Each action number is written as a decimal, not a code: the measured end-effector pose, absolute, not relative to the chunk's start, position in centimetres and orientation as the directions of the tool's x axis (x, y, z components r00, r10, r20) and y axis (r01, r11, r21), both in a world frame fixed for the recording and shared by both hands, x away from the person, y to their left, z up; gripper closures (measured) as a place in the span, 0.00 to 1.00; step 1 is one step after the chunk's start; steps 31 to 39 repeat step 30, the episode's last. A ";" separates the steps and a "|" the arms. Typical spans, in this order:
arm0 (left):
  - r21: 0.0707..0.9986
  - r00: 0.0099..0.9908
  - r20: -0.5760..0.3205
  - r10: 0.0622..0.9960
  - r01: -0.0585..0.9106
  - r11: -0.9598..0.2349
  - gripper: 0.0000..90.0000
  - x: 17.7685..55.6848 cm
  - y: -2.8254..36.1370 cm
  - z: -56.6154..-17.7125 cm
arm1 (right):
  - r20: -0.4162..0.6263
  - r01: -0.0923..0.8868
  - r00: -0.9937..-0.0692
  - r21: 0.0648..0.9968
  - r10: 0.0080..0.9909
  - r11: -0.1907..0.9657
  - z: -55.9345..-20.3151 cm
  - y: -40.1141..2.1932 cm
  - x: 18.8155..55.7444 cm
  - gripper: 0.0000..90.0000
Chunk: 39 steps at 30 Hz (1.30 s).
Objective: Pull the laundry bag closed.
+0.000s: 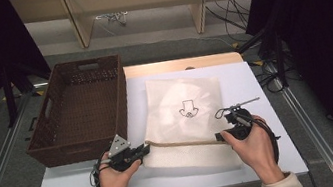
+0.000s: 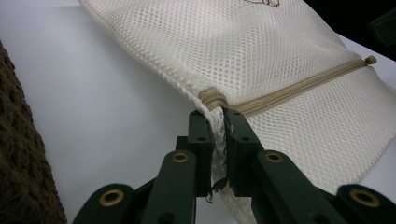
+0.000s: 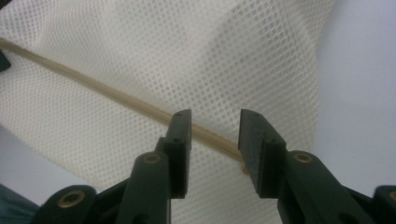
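Two grippers work one white mesh laundry bag (image 1: pixel 184 121), which lies flat on the white table (image 1: pixel 266 158) just right of the brown wicker basket (image 1: pixel 79 112). The left gripper (image 2: pixel 217 123) is clamped on the bag's corner, its jaws nearly together with a fold of mesh pinched between them, right at the end of the tan zipper (image 2: pixel 299 86). The right gripper (image 3: pixel 212 135) stands with its jaws parted over the zipper's far end; the tape runs between them, and no pad presses on it.

The bag looks light, limp and thin, likely to sag and bunch wherever it is lifted, and the open weave can snag on a jaw edge. The firmest places to hold are the seamed corners and the zipper tape; the small pull near the right gripper is probably the part to take, though it is half hidden behind one jaw.

The basket sits close beside the left hand (image 1: pixel 115 180), touching nothing. Cables trail on the floor beyond the table, well apart from the work.
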State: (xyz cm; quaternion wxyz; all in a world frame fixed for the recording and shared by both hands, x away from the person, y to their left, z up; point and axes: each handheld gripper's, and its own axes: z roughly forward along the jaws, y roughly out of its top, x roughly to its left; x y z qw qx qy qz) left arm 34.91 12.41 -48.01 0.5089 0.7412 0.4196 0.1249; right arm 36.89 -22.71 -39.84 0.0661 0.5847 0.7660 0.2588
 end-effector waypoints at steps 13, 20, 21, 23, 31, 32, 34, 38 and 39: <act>0.881 0.655 -0.165 0.737 0.434 -0.189 0.52 34.5 12.1 -47.8 | 0.197 0.866 -0.241 0.485 0.950 0.119 -40.3 -24.6 37.7 0.60; 0.917 0.682 -0.030 0.731 0.309 -0.251 0.33 33.9 11.6 -46.7 | 0.205 0.889 -0.208 0.448 0.956 0.097 -40.2 -24.8 37.6 0.57; 0.921 0.683 -0.018 0.731 0.297 -0.254 0.32 33.9 11.5 -46.6 | 0.195 0.883 -0.216 0.458 0.957 0.106 -40.2 -24.9 37.6 0.57; 0.924 0.687 -0.010 0.727 0.284 -0.256 0.30 33.8 11.5 -46.5 | 0.177 0.870 -0.246 0.475 0.953 0.136 -40.4 -25.2 37.8 0.57; 0.929 0.698 -0.011 0.716 0.273 -0.252 0.29 33.8 11.3 -46.5 | 0.202 0.870 -0.247 0.477 0.948 0.125 -40.6 -25.5 38.0 0.55; 0.929 0.698 -0.011 0.716 0.273 -0.252 0.29 33.8 11.3 -46.5 | 0.202 0.870 -0.247 0.477 0.948 0.125 -40.6 -25.5 38.0 0.55; 0.929 0.698 -0.011 0.716 0.273 -0.252 0.29 33.8 11.3 -46.5 | 0.202 0.870 -0.247 0.477 0.948 0.125 -40.6 -25.5 38.0 0.55; 0.929 0.698 -0.011 0.716 0.273 -0.252 0.29 33.8 11.3 -46.5 | 0.202 0.870 -0.247 0.477 0.948 0.125 -40.6 -25.5 38.0 0.55; 0.929 0.698 -0.011 0.716 0.273 -0.252 0.29 33.8 11.3 -46.5 | 0.202 0.870 -0.247 0.477 0.948 0.125 -40.6 -25.5 38.0 0.55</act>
